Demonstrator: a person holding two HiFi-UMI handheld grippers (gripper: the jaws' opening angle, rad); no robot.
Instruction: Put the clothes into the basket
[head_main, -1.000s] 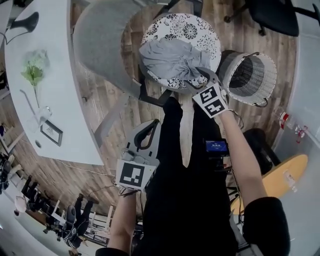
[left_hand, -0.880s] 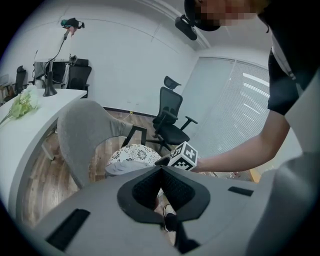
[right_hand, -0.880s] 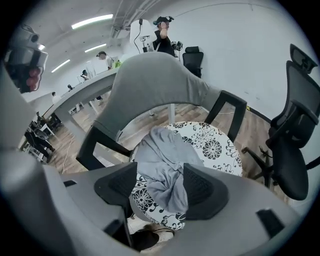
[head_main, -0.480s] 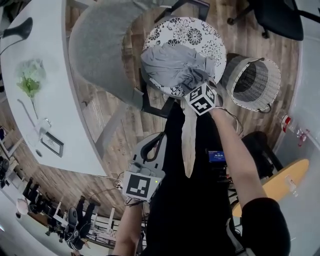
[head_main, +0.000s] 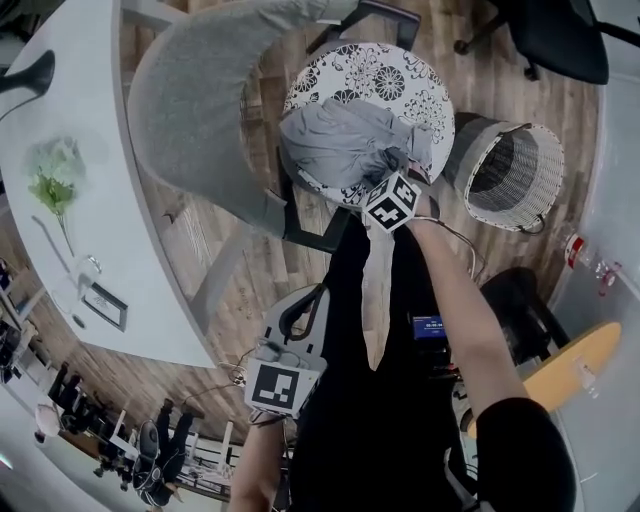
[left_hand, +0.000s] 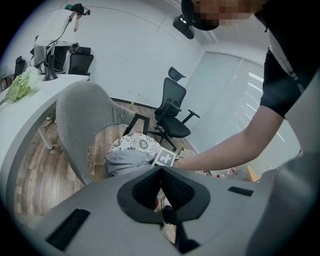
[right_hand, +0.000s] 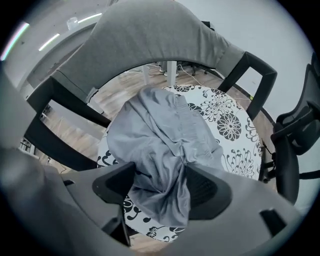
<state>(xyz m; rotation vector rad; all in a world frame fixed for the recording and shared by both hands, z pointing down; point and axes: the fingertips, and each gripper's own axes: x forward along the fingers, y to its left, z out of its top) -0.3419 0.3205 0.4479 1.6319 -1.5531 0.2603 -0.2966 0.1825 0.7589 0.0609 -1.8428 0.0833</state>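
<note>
Squarely between the wide-spread right claw (right_hand: 160, 187) tips: grey garment (right_hand: 155, 135)

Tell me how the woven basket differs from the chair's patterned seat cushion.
The woven basket looks empty; the seat cushion carries a crumpled gray garment. The basket is a plain pale weave; the cushion has a black-and-white flower print. The basket stands on the wooden floor; the cushion sits up in the gray chair. Both are round.

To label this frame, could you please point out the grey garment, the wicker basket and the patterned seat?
grey garment (head_main: 340, 140), head view, middle of the cloth.
wicker basket (head_main: 538, 185), head view, woven wall.
patterned seat (head_main: 400, 75), head view, bare far part.
</note>
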